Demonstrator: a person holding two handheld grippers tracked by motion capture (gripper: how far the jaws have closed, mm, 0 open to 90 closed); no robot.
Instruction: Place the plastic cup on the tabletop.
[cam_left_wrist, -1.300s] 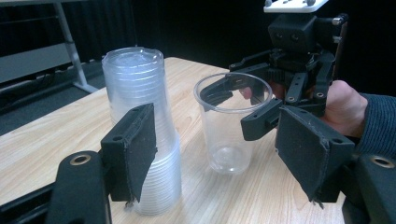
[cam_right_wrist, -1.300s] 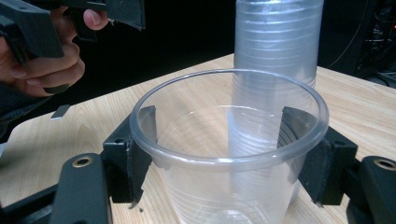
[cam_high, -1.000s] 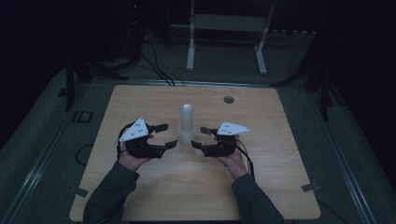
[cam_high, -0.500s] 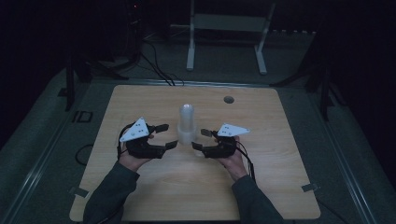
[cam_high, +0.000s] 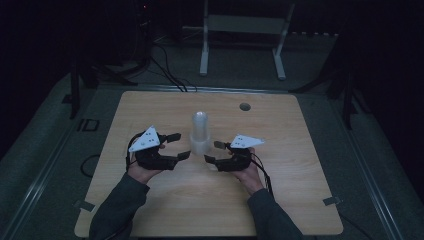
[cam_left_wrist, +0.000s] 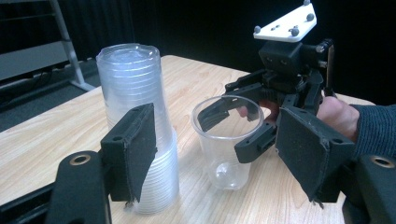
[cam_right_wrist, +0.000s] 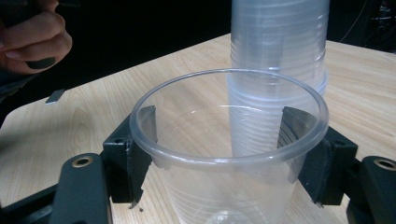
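An upside-down stack of clear plastic cups (cam_high: 200, 131) stands at the table's middle (cam_left_wrist: 135, 116) (cam_right_wrist: 275, 46). A single clear cup (cam_left_wrist: 227, 140) stands upright just right of it, mouth up (cam_right_wrist: 224, 154). My right gripper (cam_high: 211, 151) is shut on this cup, one black pad (cam_right_wrist: 140, 135) on each side just under the rim. My left gripper (cam_high: 182, 144) rests on the table left of the stack, open, its pads (cam_left_wrist: 135, 149) wide apart and touching nothing. The stack stands close beside its left jaw.
The wooden table (cam_high: 150, 210) has a round cable hole (cam_high: 245, 106) at the back right. A metal stand (cam_high: 240, 30) and cables (cam_high: 165, 70) lie on the dark floor beyond the far edge. The person's other hand (cam_right_wrist: 32, 42) shows at the upper left.
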